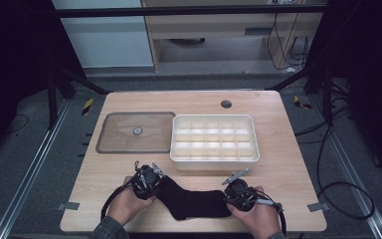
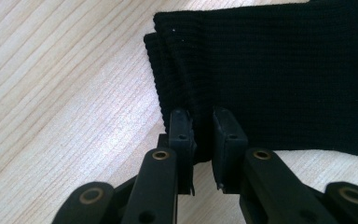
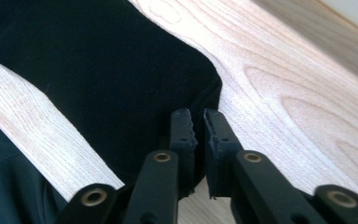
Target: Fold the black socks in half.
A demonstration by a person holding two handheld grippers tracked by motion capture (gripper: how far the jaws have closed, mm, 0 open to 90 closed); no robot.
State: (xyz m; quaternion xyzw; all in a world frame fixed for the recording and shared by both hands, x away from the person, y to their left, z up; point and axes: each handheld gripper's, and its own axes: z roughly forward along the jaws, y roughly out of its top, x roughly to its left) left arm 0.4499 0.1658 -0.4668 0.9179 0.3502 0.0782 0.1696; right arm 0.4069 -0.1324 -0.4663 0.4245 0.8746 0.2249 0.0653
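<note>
A black sock [image 1: 191,201] lies flat on the wooden table [image 1: 288,174] near its front edge, between the two hands. My left gripper [image 1: 155,185] is at the sock's left end, and in the left gripper view its jaws [image 2: 203,140] pinch the ribbed cuff [image 2: 270,74]. At the right end sits my right gripper [image 1: 229,196]; the right gripper view has its pads [image 3: 199,140] closed on the edge of the sock's smooth toe end [image 3: 98,70].
A white divided organiser box [image 1: 214,142] stands just behind the sock. Its clear lid [image 1: 137,132] lies flat to the left of it. A round hole [image 1: 226,104] sits near the table's far edge.
</note>
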